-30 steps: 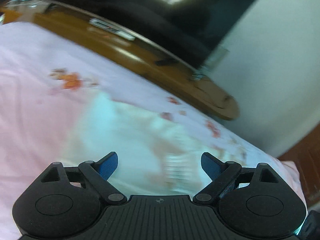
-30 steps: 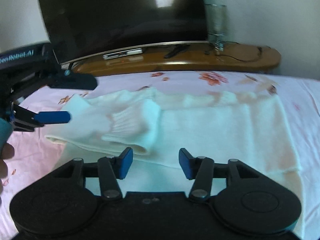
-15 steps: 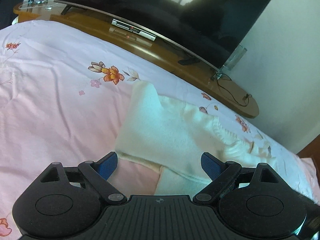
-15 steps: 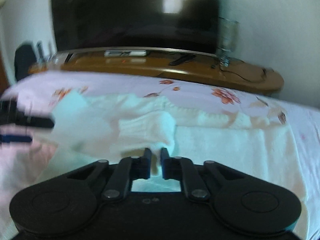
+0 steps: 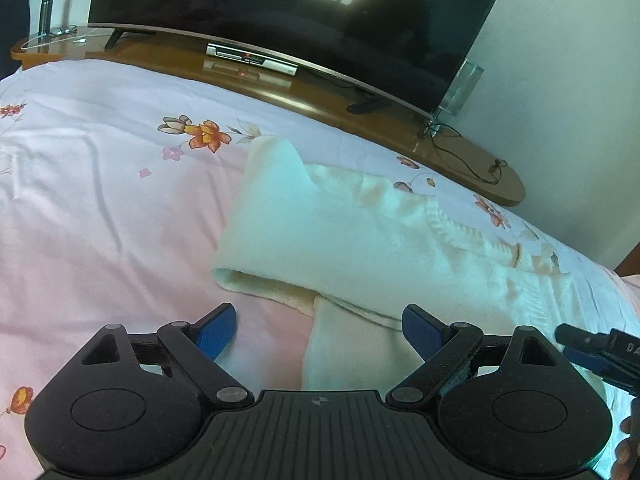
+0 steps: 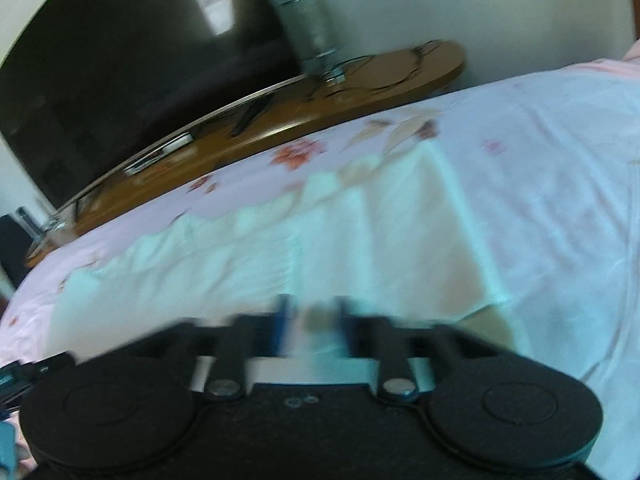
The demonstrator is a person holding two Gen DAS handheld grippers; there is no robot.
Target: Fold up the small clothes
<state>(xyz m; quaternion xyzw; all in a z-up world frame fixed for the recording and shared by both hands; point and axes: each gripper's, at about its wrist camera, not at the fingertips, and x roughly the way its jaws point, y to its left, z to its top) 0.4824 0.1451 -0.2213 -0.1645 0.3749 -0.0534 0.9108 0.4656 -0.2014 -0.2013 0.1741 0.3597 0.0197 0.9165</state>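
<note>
A bed spread with a pale pink, flower-printed cotton sheet (image 5: 100, 208) fills the foreground, and behind it a curved wooden TV bench (image 5: 320, 92) carries a large dark flat-screen television (image 5: 288, 12) against a white wall. At the left of the left wrist view the sheet lies bare; toward the middle and right lies the cream-white knitted sweater (image 5: 360, 240), flat on the sheet, one sleeve already folded across its body. The left gripper (image 5: 318, 330) hangs low over the sweater's near edge with its blue pads spread wide, nothing between them and touching nothing. Further right, in the blurred right wrist view, the right gripper (image 6: 310, 320) hovers over the sweater's body (image 6: 280, 248); its jaws are opening, and no cloth seems caught between them, though the smear makes that hard to be sure of. I judge the sleeve fold finished and the step in hand to be repositioning for the next fold: each gripper needs to reach a corner or hem of the sweater, pinch both layers, and carry them over evenly. Compared with half a second ago, the right gripper has parted from a nearly closed pinch at the sleeve cuff and swung along the garment, while the left one has dipped slightly closer to the cloth, equally wide.
</note>
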